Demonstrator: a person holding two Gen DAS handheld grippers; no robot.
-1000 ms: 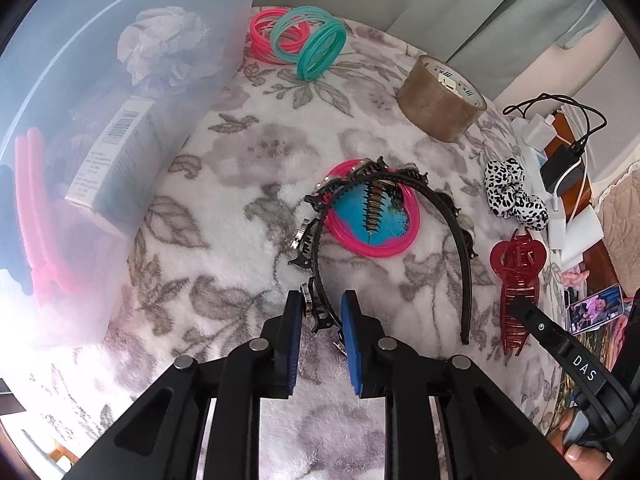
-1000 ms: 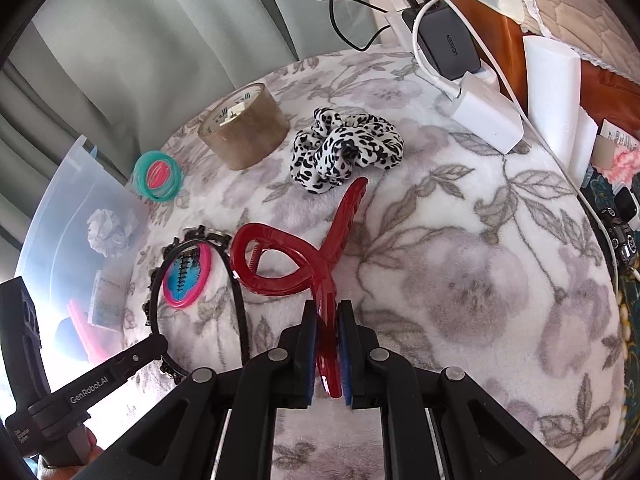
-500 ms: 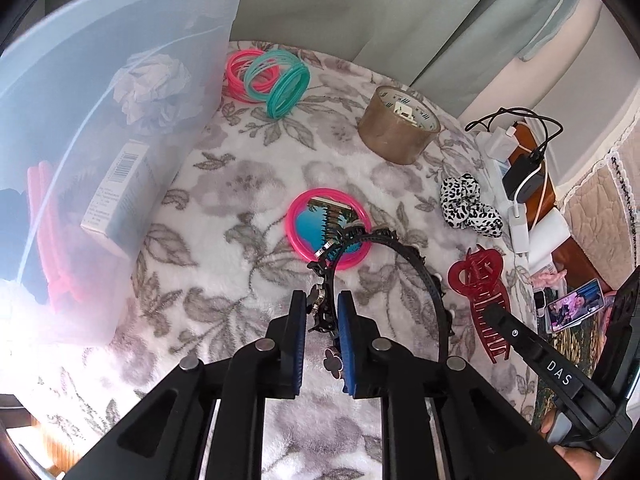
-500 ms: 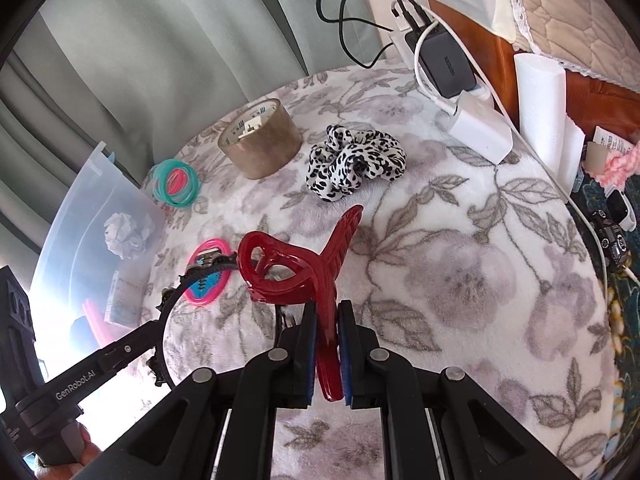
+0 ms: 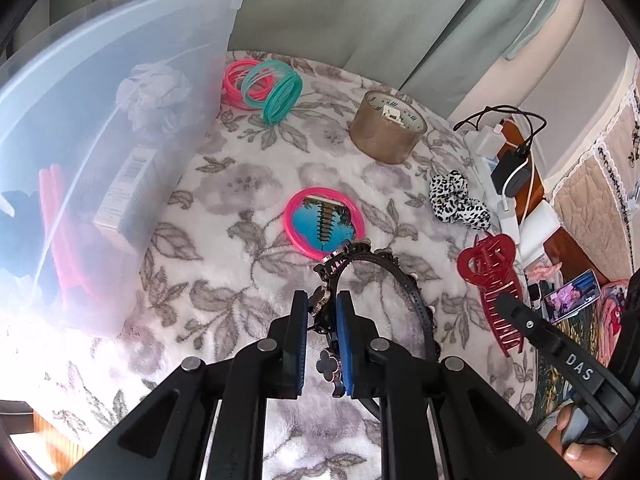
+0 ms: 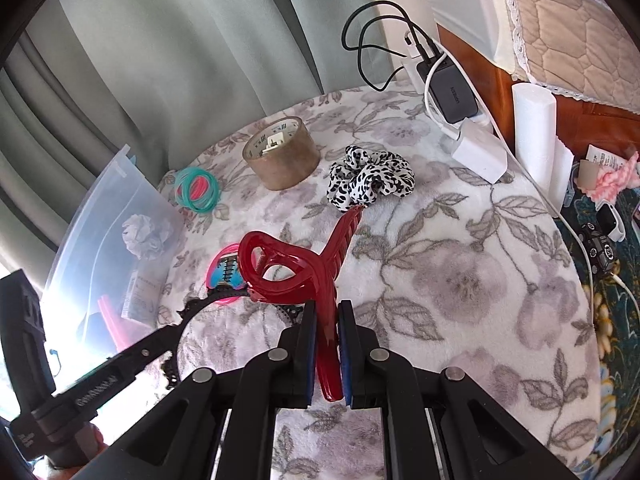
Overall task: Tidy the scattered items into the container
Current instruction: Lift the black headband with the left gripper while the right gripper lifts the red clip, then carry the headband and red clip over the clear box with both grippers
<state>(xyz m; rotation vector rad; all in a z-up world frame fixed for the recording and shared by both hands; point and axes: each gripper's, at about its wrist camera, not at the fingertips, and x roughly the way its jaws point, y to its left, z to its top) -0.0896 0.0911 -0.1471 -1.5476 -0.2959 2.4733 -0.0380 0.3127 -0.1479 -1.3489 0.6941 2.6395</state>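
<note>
Through the left wrist camera we see our left tongs (image 5: 322,316) clamped on the black studded headband (image 5: 404,284) near one end, so the arch sticks out ahead and appears to hang clear of the floral-covered table (image 5: 248,184). Gripping the thin band close to its tip keeps the decorated part free. The clear plastic container (image 5: 120,80) stands at the left edge, already holding a crumpled white scrunchie (image 5: 154,90), a small carton (image 5: 124,192) and some pink sticks (image 5: 60,216). On the table outside it lie the pink and teal bangles (image 5: 264,90), a roll of brown tape (image 5: 388,126), a pink-rimmed round mirror (image 5: 324,222) and a leopard-print scrunchie (image 5: 458,200).

Through the right wrist camera our right tongs (image 6: 326,344) are shut on one handle of the red claw clip (image 6: 288,272), which juts forward above the table, its toothed half pointing toward the leopard-print scrunchie. Pinching the flat handle gives a firm hold on a slippery curved piece. The container sits off to the left here, beyond the left tool and the headband's arc.

We judge both loads are lifted and ready to be carried left to the container; the long headband will likely need its arch tipped in over the rim.
</note>
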